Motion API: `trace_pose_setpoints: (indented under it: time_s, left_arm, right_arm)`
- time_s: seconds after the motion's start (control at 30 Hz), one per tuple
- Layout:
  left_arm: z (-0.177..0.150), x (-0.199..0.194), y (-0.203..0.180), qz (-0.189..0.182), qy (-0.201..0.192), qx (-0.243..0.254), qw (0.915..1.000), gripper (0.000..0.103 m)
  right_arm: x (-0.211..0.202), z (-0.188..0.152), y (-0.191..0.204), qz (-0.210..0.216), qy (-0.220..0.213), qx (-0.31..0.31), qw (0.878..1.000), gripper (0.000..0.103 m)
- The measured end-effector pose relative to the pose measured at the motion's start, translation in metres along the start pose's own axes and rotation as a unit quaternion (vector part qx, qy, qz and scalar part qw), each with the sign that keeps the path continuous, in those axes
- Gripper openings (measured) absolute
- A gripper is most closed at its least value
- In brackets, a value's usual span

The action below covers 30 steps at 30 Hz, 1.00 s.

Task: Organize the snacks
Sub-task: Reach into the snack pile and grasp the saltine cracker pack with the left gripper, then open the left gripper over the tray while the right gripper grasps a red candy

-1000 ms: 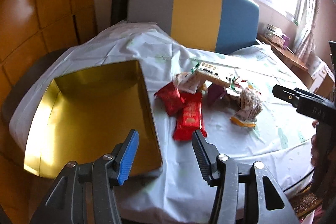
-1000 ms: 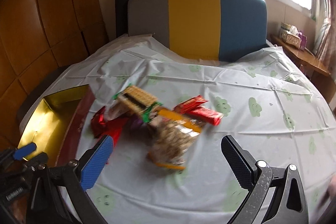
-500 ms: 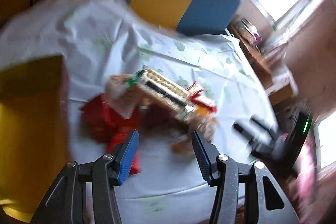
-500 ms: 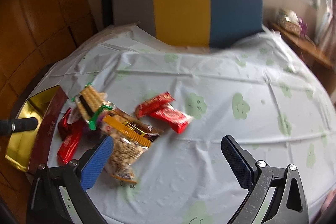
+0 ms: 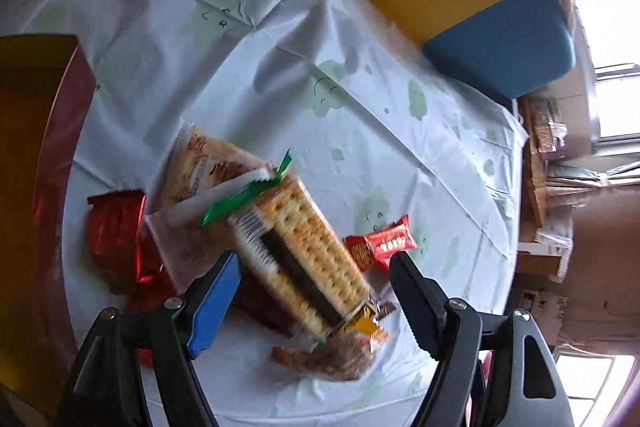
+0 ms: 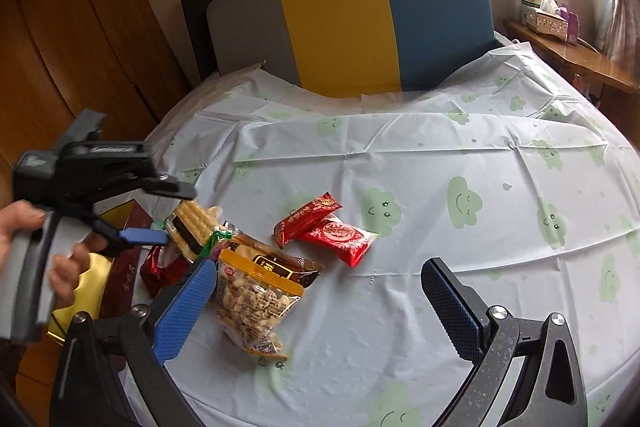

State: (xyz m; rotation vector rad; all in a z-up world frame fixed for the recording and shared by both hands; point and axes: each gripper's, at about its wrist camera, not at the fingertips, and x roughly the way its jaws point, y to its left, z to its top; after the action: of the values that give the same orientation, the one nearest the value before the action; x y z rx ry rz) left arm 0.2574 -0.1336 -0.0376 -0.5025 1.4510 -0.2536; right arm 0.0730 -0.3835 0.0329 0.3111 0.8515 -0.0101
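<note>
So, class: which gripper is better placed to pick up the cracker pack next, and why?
Left. The left gripper, jaws just opened wide, straddles the cracker pack without touching it; the right gripper hangs open over bare tablecloth.

gold box (image 5: 28, 155) cut off at left edge.

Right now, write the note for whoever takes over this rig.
Left gripper: jaws have just been opening, now wide, straddling the cracker pack without pressing it.
Right gripper: open, empty, low over the tablecloth.
Snacks sit piled beside the gold box: cracker pack on top, peanut bag, two red wrappers apart.
Done: nothing visibly boxed.
Left: every snack into the box.
</note>
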Motion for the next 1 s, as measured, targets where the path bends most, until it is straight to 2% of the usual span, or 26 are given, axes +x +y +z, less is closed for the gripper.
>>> trace_pose_setpoints:
  time_s: [0.13,0.2,0.23,0.27,0.4,0.53,0.67,0.87,0.97,1.0]
  left_arm:
    - [0.006,0.012,-0.006,0.037,0.007,-0.004,0.9993,0.078]
    - [0.002,0.015,-0.012,0.062,-0.001,0.028,0.9977,0.076]
    - [0.000,0.016,-0.014,0.069,-0.005,0.043,0.9967,0.063]
    - [-0.005,0.014,-0.017,0.074,-0.015,0.074,0.9944,0.061]
    - [-0.023,0.004,-0.019,0.055,-0.042,0.138,0.9880,0.054]
    - [-0.049,-0.013,-0.011,0.024,-0.059,0.186,0.9804,0.054]
    - [-0.076,-0.032,-0.004,0.018,-0.088,0.234,0.9681,0.054]
    - [-0.108,-0.063,0.033,-0.006,-0.111,0.249,0.9621,0.054]
    - [-0.119,-0.078,0.054,-0.008,-0.129,0.247,0.9603,0.054]
    - [-0.122,-0.083,0.060,-0.007,-0.136,0.247,0.9594,0.054]
  right_arm:
    - [-0.004,0.000,0.000,0.008,-0.004,0.003,1.000,0.103]
    - [-0.004,0.000,0.000,0.009,-0.004,0.004,1.000,0.103]
    - [-0.004,0.000,0.000,0.010,-0.004,0.004,1.000,0.103]
    - [-0.004,0.000,0.000,0.009,-0.005,0.004,1.000,0.103]
    - [-0.004,-0.001,0.002,0.006,-0.005,-0.001,1.000,0.103]
    - [-0.003,-0.003,0.003,-0.002,-0.003,-0.006,1.000,0.103]
    - [0.001,-0.005,0.006,-0.003,0.002,-0.014,1.000,0.103]
    - [0.006,-0.013,0.023,0.015,0.009,-0.052,0.999,0.101]
    - [0.009,-0.019,0.034,0.023,0.015,-0.069,0.997,0.085]
    - [0.014,-0.022,0.039,0.035,0.027,-0.071,0.996,0.075]
